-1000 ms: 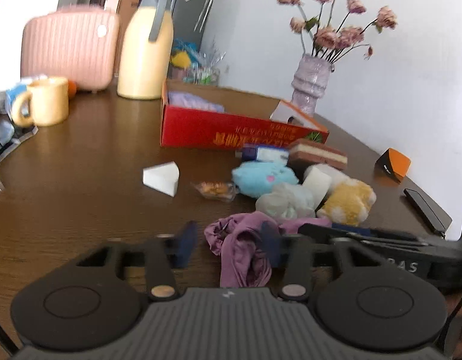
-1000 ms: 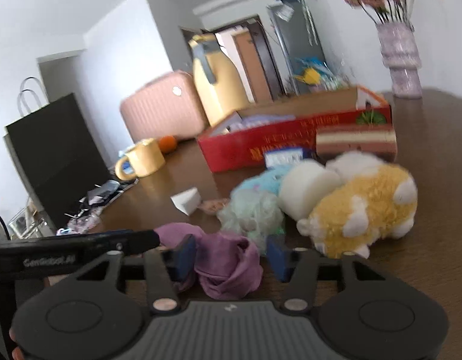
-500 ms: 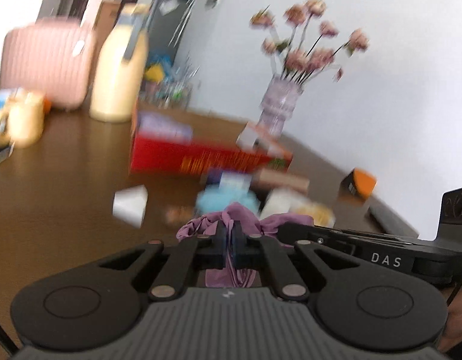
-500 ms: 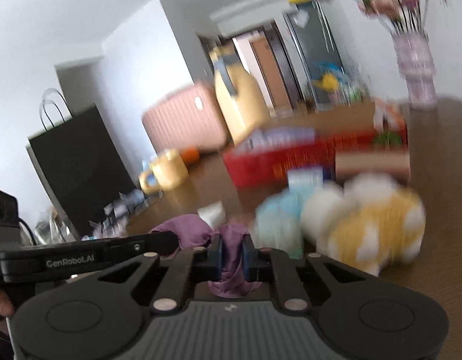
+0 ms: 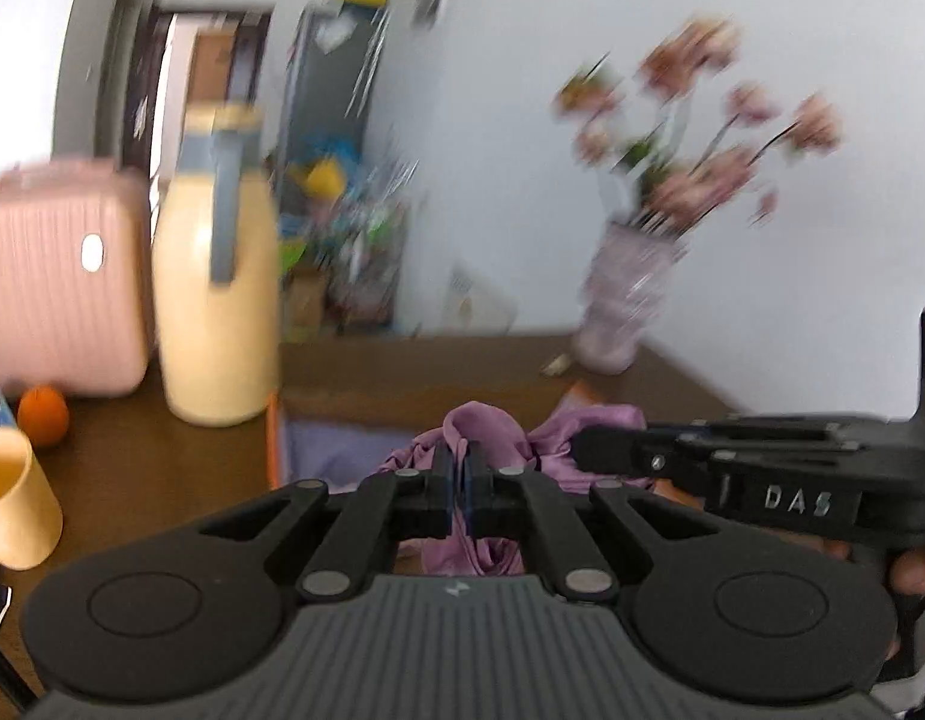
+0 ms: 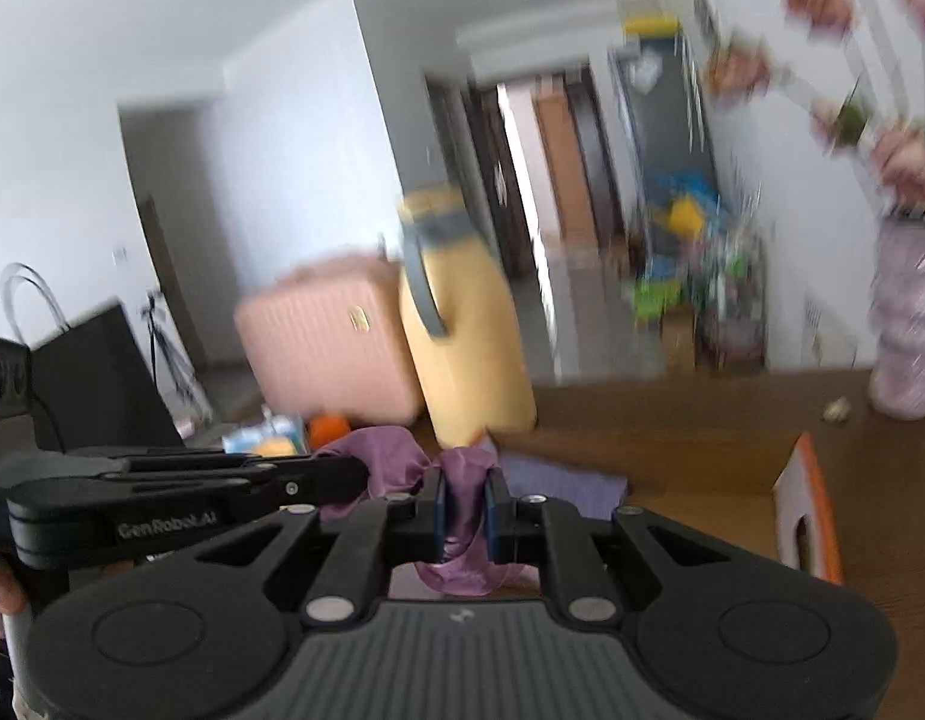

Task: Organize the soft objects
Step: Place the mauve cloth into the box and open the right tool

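My left gripper (image 5: 461, 477) is shut on a crumpled purple cloth (image 5: 492, 432). My right gripper (image 6: 462, 510) is shut on the same purple cloth (image 6: 396, 462). The two grippers hold it side by side, lifted over the open cardboard box (image 5: 366, 402), whose brown inside and orange flap (image 6: 807, 510) show below. A lilac cloth (image 6: 558, 483) lies inside the box. The other soft toys are out of view. Both views are blurred.
A cream yellow jug (image 5: 216, 312) and a pink suitcase (image 5: 60, 288) stand behind the box at the left. A yellow mug (image 5: 15, 498) and an orange (image 5: 42, 414) are at the far left. A vase of pink flowers (image 5: 630, 306) stands at the back right.
Both grippers closed on the purple cloth, lifted it off the table and carried it forward over the box. The pile of soft toys has dropped out of view.
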A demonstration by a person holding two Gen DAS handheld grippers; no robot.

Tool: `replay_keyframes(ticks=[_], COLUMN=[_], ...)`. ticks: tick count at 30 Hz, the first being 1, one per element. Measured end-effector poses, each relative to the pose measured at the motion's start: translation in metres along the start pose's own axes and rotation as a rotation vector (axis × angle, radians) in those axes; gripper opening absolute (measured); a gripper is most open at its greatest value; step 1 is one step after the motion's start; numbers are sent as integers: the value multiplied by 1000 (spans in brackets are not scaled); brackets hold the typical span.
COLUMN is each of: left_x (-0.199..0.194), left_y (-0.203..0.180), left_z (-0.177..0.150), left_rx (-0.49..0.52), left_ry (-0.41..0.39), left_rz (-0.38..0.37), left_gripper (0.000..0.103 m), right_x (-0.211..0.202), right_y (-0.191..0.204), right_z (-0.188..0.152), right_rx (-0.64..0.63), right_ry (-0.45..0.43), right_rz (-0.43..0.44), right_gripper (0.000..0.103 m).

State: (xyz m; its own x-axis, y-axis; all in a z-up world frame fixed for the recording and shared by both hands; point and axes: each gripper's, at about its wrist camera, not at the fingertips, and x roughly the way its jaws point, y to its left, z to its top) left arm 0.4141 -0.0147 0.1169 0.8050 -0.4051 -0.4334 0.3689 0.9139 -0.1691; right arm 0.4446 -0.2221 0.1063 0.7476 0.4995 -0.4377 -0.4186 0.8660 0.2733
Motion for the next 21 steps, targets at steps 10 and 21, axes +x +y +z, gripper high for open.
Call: replay_keyframes(ticks=[10, 21], left_x=[152, 129], left_y=[54, 48], left_z=[-42, -36], left_rx=[-18, 17], left_ry=[421, 382], left_rz=[203, 269], left_gripper=[6, 32], right_x=[159, 103], right_y=[-52, -50], right_z=[-33, -12], right_rx=[138, 105], right_ry=[407, 304], right_rz=[-28, -68], right_gripper=[13, 34])
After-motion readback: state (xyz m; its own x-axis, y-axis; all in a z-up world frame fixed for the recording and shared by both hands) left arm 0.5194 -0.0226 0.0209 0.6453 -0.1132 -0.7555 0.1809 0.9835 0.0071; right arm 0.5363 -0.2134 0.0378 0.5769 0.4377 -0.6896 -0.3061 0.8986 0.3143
